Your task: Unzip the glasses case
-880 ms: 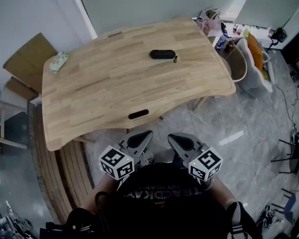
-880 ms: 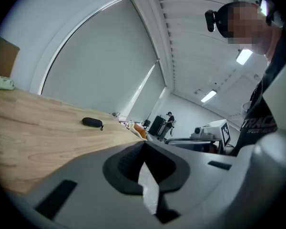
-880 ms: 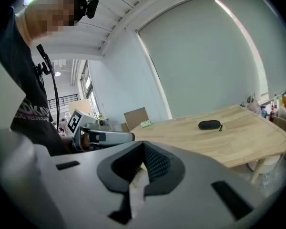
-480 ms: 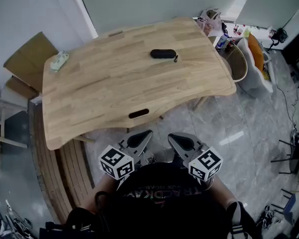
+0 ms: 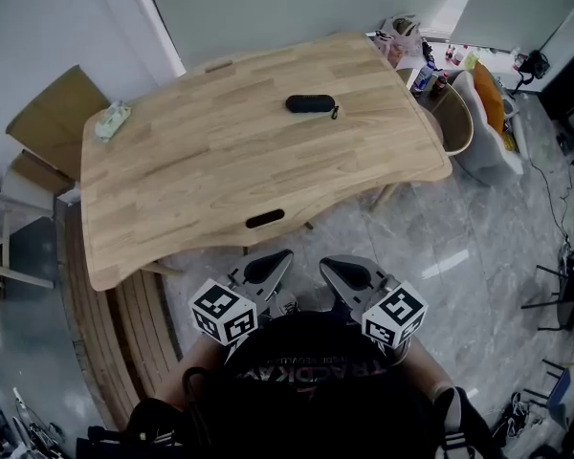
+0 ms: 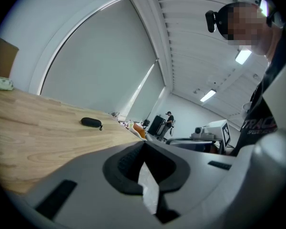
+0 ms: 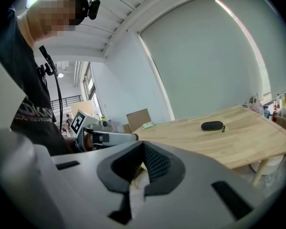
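Note:
A black oval glasses case (image 5: pixel 310 104) lies zipped on the far middle of the wooden table (image 5: pixel 191 180), with a small pull tab at its right end. It also shows small in the left gripper view (image 6: pixel 90 122) and in the right gripper view (image 7: pixel 212 125). Both grippers are held close to the person's body, short of the table's near edge and far from the case. My left gripper (image 5: pixel 268 270) is shut with nothing between its jaws. My right gripper (image 5: pixel 350 275) is shut and empty too.
A crumpled pale green cloth (image 5: pixel 112 119) lies at the table's far left corner. Cardboard (image 5: pixel 53 113) leans beyond it. A chair (image 5: pixel 478 122) and a shelf of bottles (image 5: pixel 430 70) stand at the right. A slot (image 5: pixel 265 220) is cut near the table's front edge.

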The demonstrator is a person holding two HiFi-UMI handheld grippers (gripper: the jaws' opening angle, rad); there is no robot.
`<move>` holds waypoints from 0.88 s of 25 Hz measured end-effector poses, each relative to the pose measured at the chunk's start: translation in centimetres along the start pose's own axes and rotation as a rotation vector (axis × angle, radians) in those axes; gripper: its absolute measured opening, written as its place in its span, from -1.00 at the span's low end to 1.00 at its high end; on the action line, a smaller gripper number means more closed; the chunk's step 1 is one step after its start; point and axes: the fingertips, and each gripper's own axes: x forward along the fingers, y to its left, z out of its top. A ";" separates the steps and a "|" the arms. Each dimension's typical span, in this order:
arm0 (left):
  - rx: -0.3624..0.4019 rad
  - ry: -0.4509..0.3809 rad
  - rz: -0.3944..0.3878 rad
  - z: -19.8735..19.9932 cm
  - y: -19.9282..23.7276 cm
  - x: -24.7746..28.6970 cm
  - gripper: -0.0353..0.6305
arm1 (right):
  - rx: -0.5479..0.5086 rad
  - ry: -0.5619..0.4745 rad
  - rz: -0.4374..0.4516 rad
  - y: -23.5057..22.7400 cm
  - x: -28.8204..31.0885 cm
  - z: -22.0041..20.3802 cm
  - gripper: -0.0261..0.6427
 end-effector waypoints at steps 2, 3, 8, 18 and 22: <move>0.005 0.000 -0.005 0.1 -0.1 0.1 -0.86 | 0.005 -0.010 -0.001 -0.1 -0.1 0.2 -0.87; 0.008 0.001 -0.007 0.2 -0.1 0.1 -0.86 | 0.010 -0.017 -0.004 -0.2 -0.2 0.3 -0.87; 0.022 0.001 -0.009 0.8 0.3 0.0 -0.86 | 0.029 -0.047 -0.007 -0.6 -0.1 1.4 -0.88; 0.010 -0.077 0.036 3.3 2.2 0.1 -0.86 | -0.033 -0.058 -0.066 -4.6 0.9 4.2 -0.87; -0.029 -0.082 0.099 3.2 4.0 0.5 -0.86 | -0.048 -0.041 -0.062 -7.7 2.2 5.3 -0.88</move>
